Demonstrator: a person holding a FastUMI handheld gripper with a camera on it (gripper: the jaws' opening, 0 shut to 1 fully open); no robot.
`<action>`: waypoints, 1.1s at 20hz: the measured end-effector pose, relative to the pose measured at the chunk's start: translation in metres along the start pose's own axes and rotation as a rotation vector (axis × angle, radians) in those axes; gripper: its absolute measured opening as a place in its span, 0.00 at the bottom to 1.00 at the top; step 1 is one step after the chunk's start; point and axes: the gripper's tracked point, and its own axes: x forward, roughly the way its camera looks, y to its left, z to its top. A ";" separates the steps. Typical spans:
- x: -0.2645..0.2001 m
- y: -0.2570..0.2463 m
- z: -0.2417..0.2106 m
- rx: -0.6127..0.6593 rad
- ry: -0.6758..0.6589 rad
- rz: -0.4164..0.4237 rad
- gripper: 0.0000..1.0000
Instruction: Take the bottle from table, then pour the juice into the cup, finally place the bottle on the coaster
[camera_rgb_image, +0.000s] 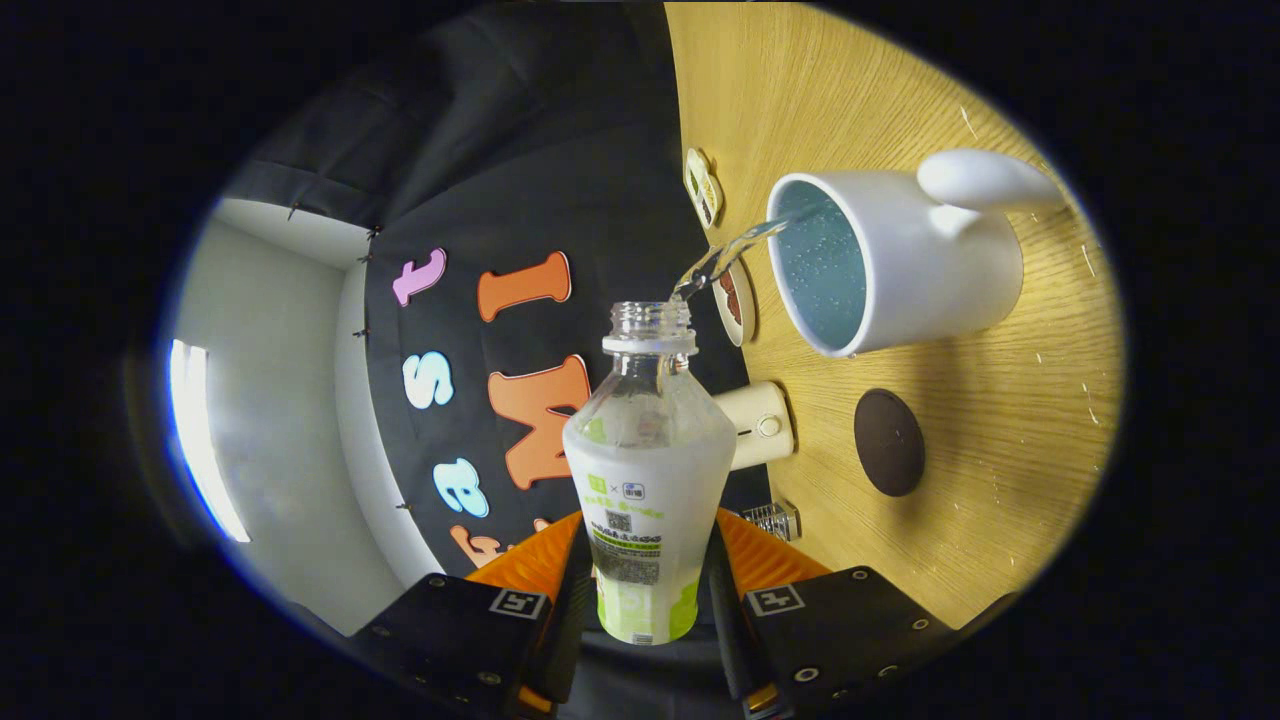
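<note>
While the gripper (645, 590) is rolled hard onto its side, so that the wooden table (1000, 480) stands like a wall at the right, its two fingers press on either flank of the bottle (648, 470), closed to the width of the bottle's lower body. The bottle is uncapped, and a thin clear stream (722, 256) arcs from its mouth over the rim of the white cup (900, 260), which stands just beyond and to the right. The dark round coaster (889, 442) lies on the table near the cup, bare. The stream only just clears the cup's near rim, so a small drift backwards or a shallower tilt would likely spill juice onto the table. Tilting further risks a sudden gush and splashing.
</note>
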 end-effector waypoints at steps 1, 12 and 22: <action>0.000 0.001 -0.001 0.003 -0.002 0.001 0.58; 0.000 0.004 0.004 0.029 -0.015 0.014 0.58; -0.003 0.004 0.010 0.065 -0.023 0.022 0.58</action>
